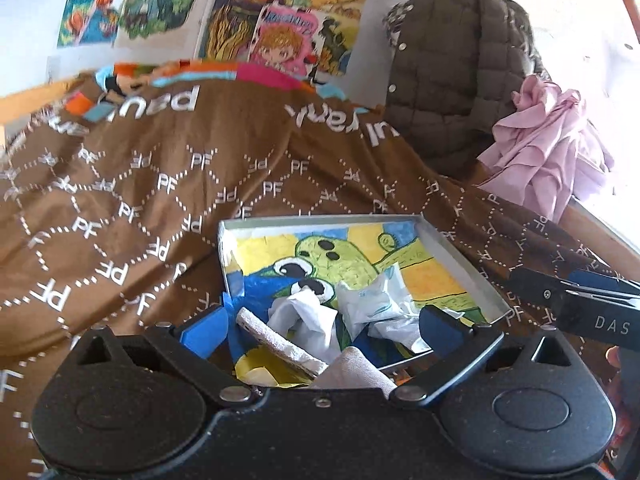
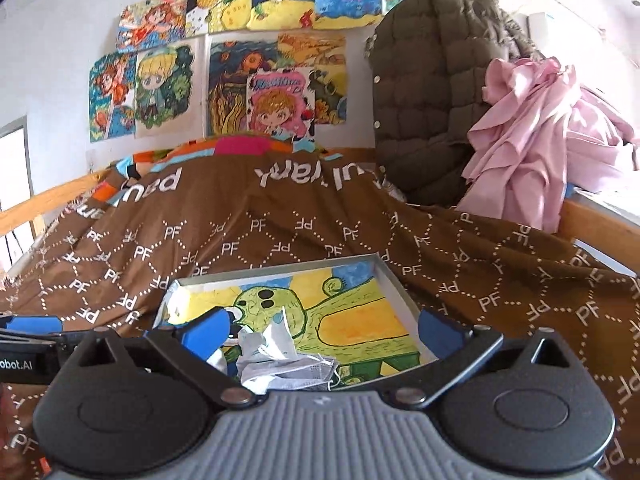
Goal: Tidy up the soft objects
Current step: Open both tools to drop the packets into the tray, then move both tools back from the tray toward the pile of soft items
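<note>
A shallow grey-rimmed tray (image 1: 460, 252) with a painted green-and-yellow cartoon floor lies on the brown bedspread. In it lie crumpled white tissues (image 1: 304, 316), a crumpled face mask (image 1: 376, 304), a whitish sponge strip (image 1: 280, 344), a beige cloth (image 1: 352, 368) and yellow paper (image 1: 260, 368). My left gripper (image 1: 324, 324) is open, its blue fingers either side of the pile, just above it. In the right wrist view the tray (image 2: 396, 284) holds the face masks (image 2: 288, 364). My right gripper (image 2: 324, 332) is open above them, holding nothing.
The brown "PF" patterned bedspread (image 1: 160, 184) covers the bed. A dark quilted jacket (image 2: 424, 92) and a pink cloth heap (image 2: 532, 136) sit at the far right. Drawings hang on the wall (image 2: 48, 60). The right gripper's body shows at the left view's right edge (image 1: 580, 300).
</note>
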